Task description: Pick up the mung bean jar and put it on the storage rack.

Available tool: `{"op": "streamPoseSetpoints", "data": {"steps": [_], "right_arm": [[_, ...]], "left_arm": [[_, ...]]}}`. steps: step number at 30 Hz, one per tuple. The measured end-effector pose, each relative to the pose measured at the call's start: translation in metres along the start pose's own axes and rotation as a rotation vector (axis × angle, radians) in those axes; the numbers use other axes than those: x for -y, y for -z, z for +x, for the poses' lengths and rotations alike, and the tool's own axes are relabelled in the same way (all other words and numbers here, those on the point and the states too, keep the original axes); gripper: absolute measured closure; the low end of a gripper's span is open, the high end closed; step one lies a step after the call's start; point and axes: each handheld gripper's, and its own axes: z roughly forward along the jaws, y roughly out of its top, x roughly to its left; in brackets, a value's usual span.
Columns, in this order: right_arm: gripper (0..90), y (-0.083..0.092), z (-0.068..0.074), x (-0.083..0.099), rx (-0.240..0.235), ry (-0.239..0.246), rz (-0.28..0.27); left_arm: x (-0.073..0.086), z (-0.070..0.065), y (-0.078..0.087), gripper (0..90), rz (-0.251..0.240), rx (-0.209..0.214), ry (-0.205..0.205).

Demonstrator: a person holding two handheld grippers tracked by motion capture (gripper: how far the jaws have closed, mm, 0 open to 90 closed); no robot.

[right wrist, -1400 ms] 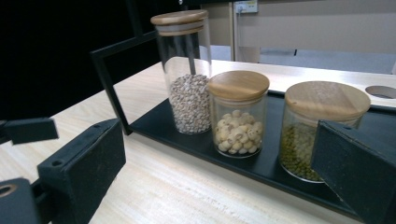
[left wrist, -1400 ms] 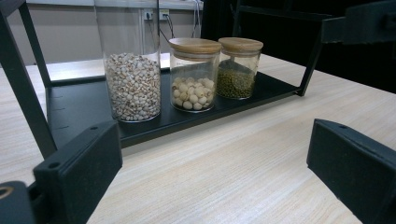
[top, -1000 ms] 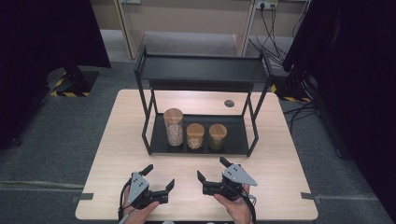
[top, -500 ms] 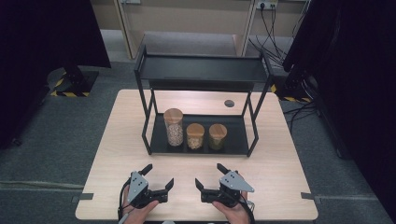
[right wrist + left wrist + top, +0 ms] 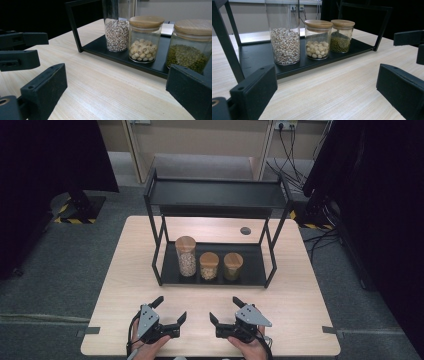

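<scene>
Jars stand in a row on the lower shelf of the black rack (image 5: pixel 272 262), centre of the high view, all upright, long axes vertical. Tall jar (image 5: pixel 186 256) sits left, middle jar (image 5: pixel 209 265) beside it, green-bean jar (image 5: pixel 233 266) right. Left gripper (image 5: pixel 170 312) and right gripper (image 5: pixel 222 311) rest low in frame on the table (image 5: pixel 300 295), jaws spread, holding nothing, well apart from the rack. Left is nearer the tall jar, right nearer the green-bean jar. No readable labels or brands.
</scene>
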Motion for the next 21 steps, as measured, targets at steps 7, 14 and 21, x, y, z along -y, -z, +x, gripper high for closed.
{"op": "streamPoseSetpoints", "data": {"steps": [7, 14, 21], "right_arm": [[3.7, 0.0001, -0.0006, 0.0002, 0.002, -0.002, -0.002], [3.7, -0.0003, -0.0014, 0.0006, 0.003, -0.007, -0.002], [3.7, -0.0004, -0.0022, 0.0006, 0.008, -0.008, -0.002]], "left_arm": [[0.0001, 0.0003, -0.0004, 2.7, 0.001, -0.001, -0.001], [0.0002, 0.0004, -0.0001, 2.7, -0.001, -0.002, -0.001], [0.0000, 0.0005, -0.0001, 2.7, -0.002, -0.003, -0.002]]}}
